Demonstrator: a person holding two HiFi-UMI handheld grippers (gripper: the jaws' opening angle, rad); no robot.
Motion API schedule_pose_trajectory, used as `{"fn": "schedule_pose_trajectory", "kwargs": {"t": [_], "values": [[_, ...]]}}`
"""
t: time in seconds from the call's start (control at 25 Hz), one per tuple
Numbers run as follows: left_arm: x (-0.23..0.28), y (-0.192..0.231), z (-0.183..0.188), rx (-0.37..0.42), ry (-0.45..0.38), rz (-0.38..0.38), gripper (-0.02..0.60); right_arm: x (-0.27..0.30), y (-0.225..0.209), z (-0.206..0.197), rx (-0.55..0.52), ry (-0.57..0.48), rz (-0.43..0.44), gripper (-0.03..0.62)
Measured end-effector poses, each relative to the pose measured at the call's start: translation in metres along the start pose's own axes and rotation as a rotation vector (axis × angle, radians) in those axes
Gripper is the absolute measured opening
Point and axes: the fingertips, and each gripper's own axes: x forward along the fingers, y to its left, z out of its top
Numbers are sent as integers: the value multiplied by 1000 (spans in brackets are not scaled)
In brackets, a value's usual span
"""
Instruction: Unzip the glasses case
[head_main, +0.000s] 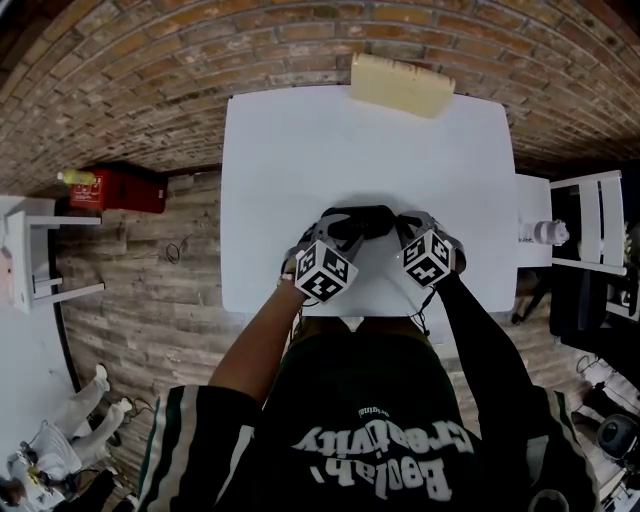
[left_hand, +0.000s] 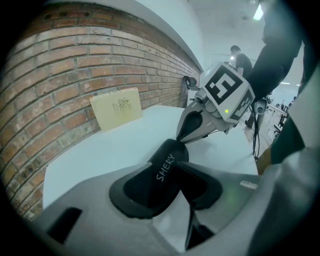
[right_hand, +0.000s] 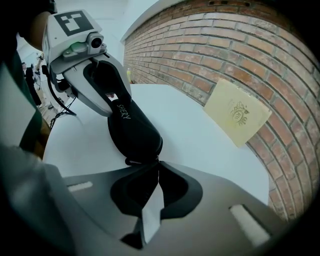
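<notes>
- I see the black glasses case (right_hand: 132, 130) by the near edge of the white table (head_main: 300, 150), about halfway along that edge.
- The case runs from side to side, with one gripper at each end.
- My left gripper (left_hand: 175, 175) holds the left end of the case. Its jaws are partly apart, and the two pads press on the sides of the case.
- The white word SHERY on the case sits right between those pads.
- My right gripper (right_hand: 156, 167) is at the other end of the case. Its jaws are pressed together, and their tips touch the end of the case.
- A small black tab (right_hand: 129, 161) sticks out of the case just beside those tips. I cannot tell if the jaws pinch the zip there.
- I cannot tell if the case rests on the table or is lifted a little.
- A yellow card (head_main: 400, 85) leans on the brick wall (head_main: 150, 80) at the far edge of the table, well apart from the case.
</notes>
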Motion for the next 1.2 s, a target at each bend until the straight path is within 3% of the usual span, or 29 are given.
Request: {"fn": "schedule_pose_trajectory", "kwargs": {"t": [0.4,0.56,0.72,0.84,0.92,1.08,1.2], "values": [[0,0,1,1,4,1,153,8,-10,10,-75,-3,37,21],[0,0,2,-20,-18,28,153,6,-7,7,-57,-9,52,15],[-5,-3,2,9,-37,91,177,-2,-1,2,37,-7,52,15],[-17,-7,-1,-16,-59,135,183,-10,6,-14,260,5,54,15],[-21,-16,-2,-67,-81,112,179,-17,14,-24,384,8,62,15],[-19,-33,-13,-92,-62,37,175,-30,43,-21,394,-2,96,15],[-23,-29,-21,-116,-55,37,171,-36,67,-9,368,-17,129,15]]}}
